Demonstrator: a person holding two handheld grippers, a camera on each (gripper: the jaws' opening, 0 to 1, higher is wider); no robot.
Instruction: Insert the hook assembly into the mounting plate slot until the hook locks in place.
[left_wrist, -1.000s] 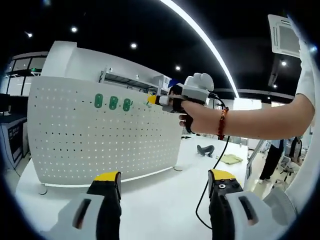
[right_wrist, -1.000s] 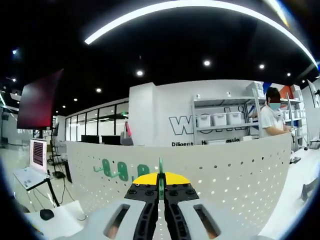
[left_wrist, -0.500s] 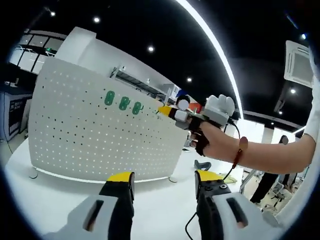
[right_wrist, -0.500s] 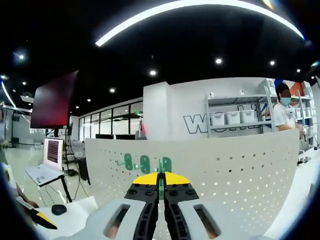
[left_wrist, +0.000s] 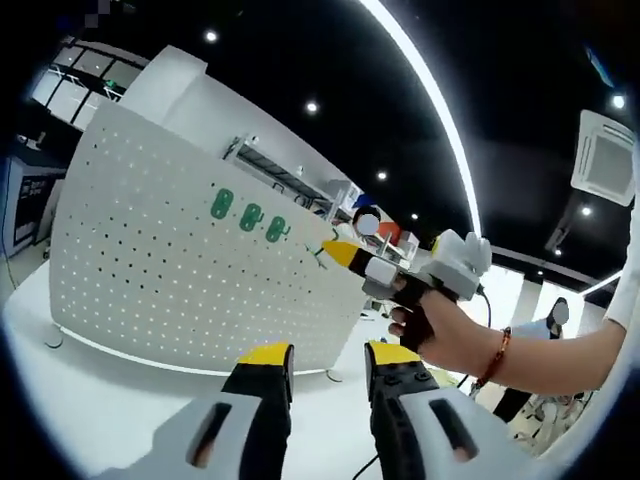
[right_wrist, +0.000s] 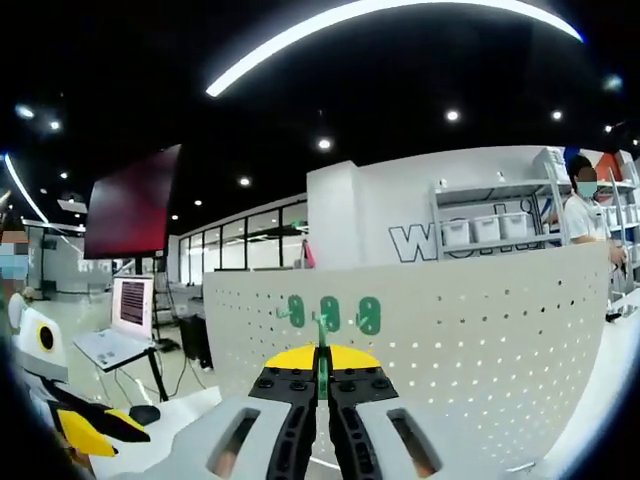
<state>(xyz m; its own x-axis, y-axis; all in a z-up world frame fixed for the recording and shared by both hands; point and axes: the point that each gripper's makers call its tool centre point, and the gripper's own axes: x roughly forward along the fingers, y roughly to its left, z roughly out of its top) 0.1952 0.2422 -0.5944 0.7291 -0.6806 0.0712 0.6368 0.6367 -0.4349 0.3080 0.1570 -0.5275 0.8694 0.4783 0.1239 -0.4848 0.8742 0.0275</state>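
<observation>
In the left gripper view, my left gripper (left_wrist: 327, 372) hangs low and near, its yellow-tipped jaws parted with nothing between them (released, doing no work). Beyond it the white perforated mounting plate (left_wrist: 150, 270) stands upright on the white table (left_wrist: 70, 410), with three green hooks (left_wrist: 250, 214) seated in a row near its top edge. The right gripper (left_wrist: 345, 254) comes in from the right of this view, carried by the person's hand (left_wrist: 440, 335), its yellow nose just short of the plate's upper right part, to the right of the seated row. A sliver of green shows at its tip; I cannot make out from here whether it touches the board.

In the right gripper view, the jaws stand clenched on a thin green hook assembly (right_wrist: 322, 368), which rises upright between them. Straight ahead is the mounting plate (right_wrist: 470, 330), its three seated hooks (right_wrist: 329, 313) just above the tip of the one I hold. The left gripper (right_wrist: 85, 430) pokes in at the near left.

As I judge it, the carry and the approach are done and the hook is lined up close to the plate (the insertion itself is not). Left to do: ease the hook into its slot and press until it locks, then let go.
</observation>
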